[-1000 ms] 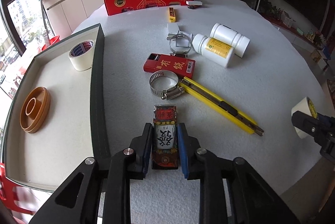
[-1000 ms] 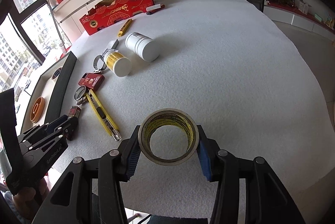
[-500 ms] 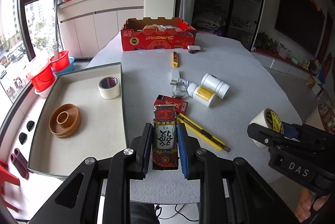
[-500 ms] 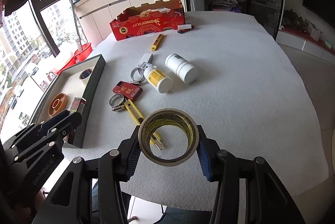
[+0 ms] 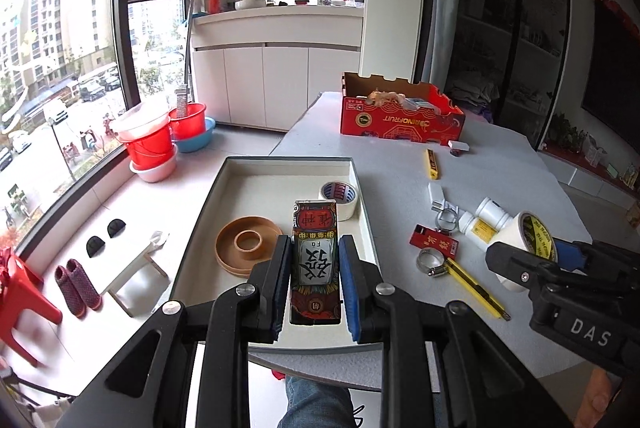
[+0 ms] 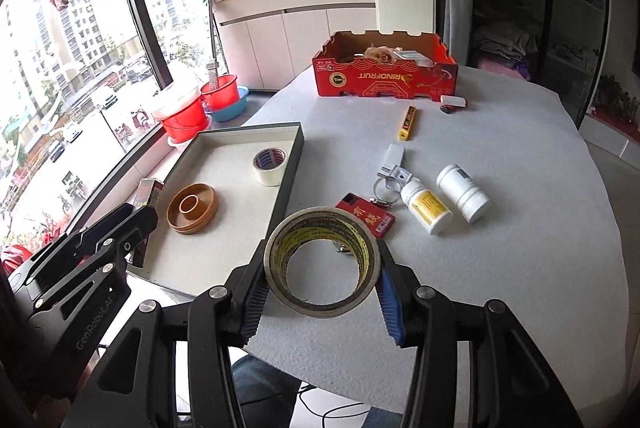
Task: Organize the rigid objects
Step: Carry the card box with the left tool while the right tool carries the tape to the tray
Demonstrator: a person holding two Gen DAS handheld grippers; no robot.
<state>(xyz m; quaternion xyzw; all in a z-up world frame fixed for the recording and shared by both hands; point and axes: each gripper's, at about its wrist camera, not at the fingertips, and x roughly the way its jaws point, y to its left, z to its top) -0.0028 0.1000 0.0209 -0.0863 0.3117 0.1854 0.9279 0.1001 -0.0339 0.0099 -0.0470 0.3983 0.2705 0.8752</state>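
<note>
A small box (image 5: 315,262) printed with Chinese characters and "FA" is clamped between the pads of the left gripper (image 5: 315,284), held above the near end of the tray (image 5: 362,212). Just beyond it in the tray lie a brown ring dish (image 5: 246,245) and a tape roll (image 5: 339,199).

A tape ring (image 6: 321,262) lettered "NINGPAI TRIAL" is clamped in the right gripper (image 6: 320,292) — off the table (image 6: 520,248). Ahead of it lie a red card box (image 6: 366,214), two white bottles (image 6: 444,202) and, farthest, a red carton (image 6: 386,76) marked "RINOFRUIT" — read upside down.
</note>
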